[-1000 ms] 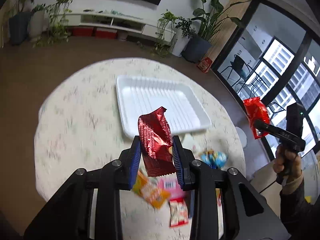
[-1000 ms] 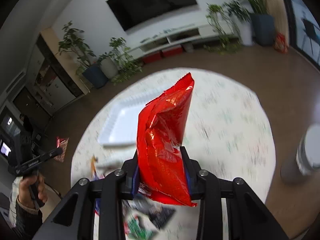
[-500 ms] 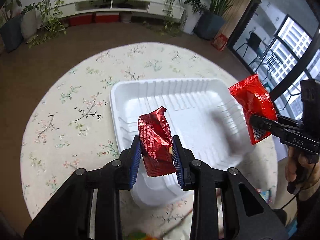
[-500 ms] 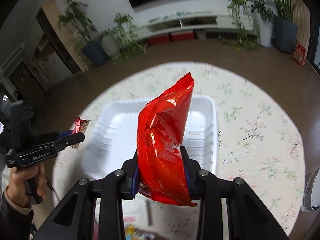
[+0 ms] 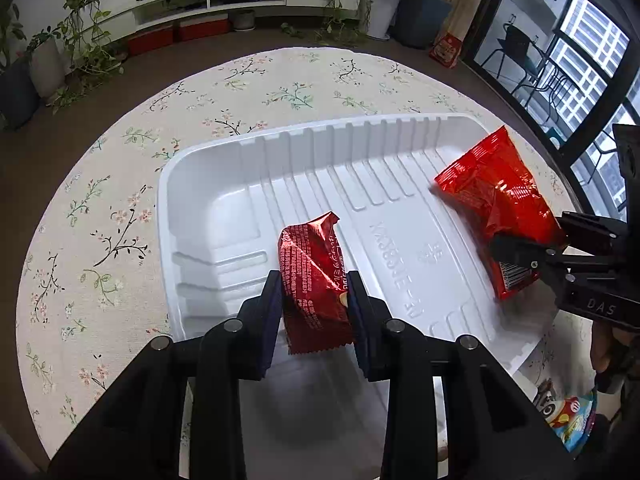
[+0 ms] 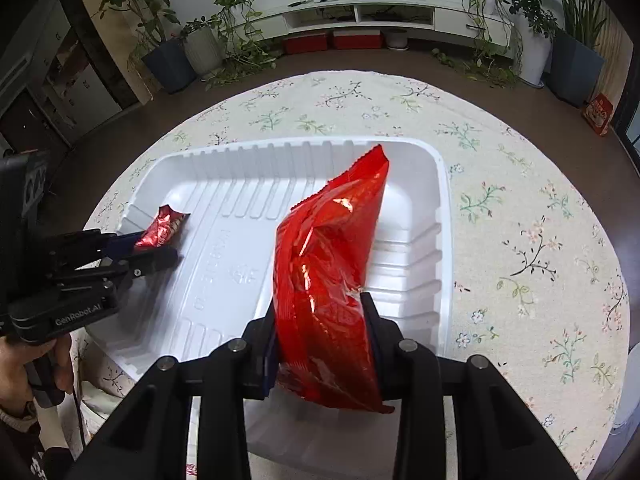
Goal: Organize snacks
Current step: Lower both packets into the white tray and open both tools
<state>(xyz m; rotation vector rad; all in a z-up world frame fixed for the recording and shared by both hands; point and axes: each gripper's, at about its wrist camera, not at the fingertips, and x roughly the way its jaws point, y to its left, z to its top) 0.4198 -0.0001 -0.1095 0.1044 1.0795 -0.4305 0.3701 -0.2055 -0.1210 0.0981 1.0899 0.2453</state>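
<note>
A white ribbed tray (image 5: 224,184) lies on the round flowered table; it also shows in the right wrist view (image 6: 240,184). My left gripper (image 5: 314,292) is shut on a small dark red snack packet (image 5: 312,264) and holds it over the tray's left part; the packet also shows in the right wrist view (image 6: 162,232). My right gripper (image 6: 320,316) is shut on a bright red snack bag (image 6: 328,264) and holds it over the tray's right part; the bag also shows in the left wrist view (image 5: 500,200).
A colourful snack packet (image 5: 572,420) lies on the flowered tablecloth (image 5: 100,220) at the near right, beside the tray. Potted plants and a low white cabinet stand on the floor beyond the table. A white round object (image 6: 634,384) stands off the table's right edge.
Both grippers have moved forward and down, from over the loose snacks at the table's near edge to low over the tray, each still holding its packet.
</note>
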